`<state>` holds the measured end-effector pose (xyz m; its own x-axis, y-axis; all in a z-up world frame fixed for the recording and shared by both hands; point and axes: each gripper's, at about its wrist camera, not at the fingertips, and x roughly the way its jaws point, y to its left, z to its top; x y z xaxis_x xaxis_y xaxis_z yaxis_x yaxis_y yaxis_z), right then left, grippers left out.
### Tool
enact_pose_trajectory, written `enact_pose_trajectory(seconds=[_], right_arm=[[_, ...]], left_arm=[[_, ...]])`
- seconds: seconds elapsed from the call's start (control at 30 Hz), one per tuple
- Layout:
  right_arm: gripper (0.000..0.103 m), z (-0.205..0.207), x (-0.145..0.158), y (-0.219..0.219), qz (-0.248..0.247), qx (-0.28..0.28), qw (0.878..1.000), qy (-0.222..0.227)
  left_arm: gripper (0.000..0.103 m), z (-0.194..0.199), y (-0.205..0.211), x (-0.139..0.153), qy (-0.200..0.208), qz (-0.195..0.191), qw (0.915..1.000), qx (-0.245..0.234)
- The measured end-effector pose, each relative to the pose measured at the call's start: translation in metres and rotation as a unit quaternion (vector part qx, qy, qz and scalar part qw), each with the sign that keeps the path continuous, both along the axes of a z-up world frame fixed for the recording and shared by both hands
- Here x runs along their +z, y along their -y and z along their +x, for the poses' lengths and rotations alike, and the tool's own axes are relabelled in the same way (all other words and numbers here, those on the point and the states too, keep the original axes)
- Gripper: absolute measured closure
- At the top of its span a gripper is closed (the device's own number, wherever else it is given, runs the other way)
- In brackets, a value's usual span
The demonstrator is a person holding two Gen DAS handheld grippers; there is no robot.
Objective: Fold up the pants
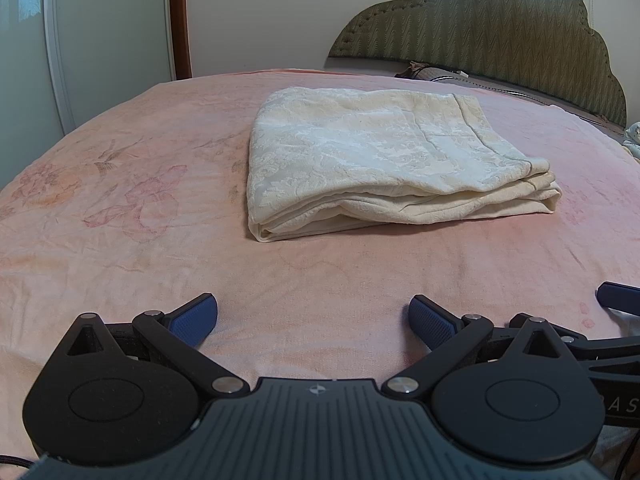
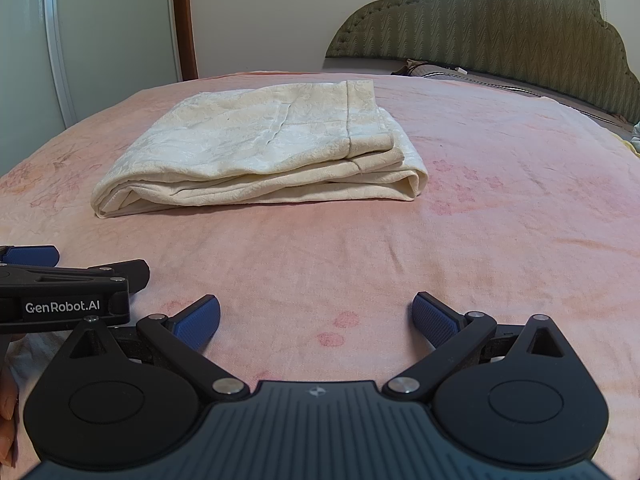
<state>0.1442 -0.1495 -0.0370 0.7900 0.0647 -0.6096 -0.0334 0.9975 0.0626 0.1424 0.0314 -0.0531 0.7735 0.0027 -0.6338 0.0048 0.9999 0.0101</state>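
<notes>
The bed takes up most of the room in front of me, its pink flowered cover spread flat so there is a broad, soft surface to work on, with the quilted green headboard rising at the far end. Out in the middle of the cover lie the pants, cream and brocade-patterned, stacked into a compact rectangle of several layers with the rounded folds facing the grippers; to my eye the folding is done or very nearly so, and the bundle sits clear of the edges where it cannot slide off. Both tools hang back near the foot of the bed, well apart from the cloth, side by side. The left gripper has its 2 blue pads spread wide with nothing between them, and the right gripper is the same, jaws gaping and empty, which looks like a release posture.
</notes>
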Motion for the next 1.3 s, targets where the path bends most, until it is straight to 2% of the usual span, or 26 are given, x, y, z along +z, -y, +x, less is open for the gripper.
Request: enact_pose_trajectory(seconds=[0.6, 0.77, 1.23, 1.3], right_arm=[[0.0, -0.0001, 0.0, 0.0038, 0.005, -0.015, 1.0, 0.004], [0.0, 0.0008, -0.0009, -0.0004, -0.011, -0.013, 1.0, 0.001], [0.0, -0.0007, -0.0002, 0.002, -0.005, -0.014, 1.0, 0.001], [0.0, -0.0027, 0.0011, 0.0029, -0.017, -0.013, 1.0, 0.0]], left_arm=[[0.0, 0.0002, -0.0002, -0.0002, 0.0, 0.0, 1.0, 0.0], [0.0, 0.0003, -0.0001, -0.0002, 0.0, 0.0, 1.0, 0.0], [0.0, -0.0007, -0.0034, 0.0013, -0.002, -0.002, 1.0, 0.0], [0.0, -0.0024, -0.0066, 0.0023, -0.005, -0.005, 1.0, 0.0]])
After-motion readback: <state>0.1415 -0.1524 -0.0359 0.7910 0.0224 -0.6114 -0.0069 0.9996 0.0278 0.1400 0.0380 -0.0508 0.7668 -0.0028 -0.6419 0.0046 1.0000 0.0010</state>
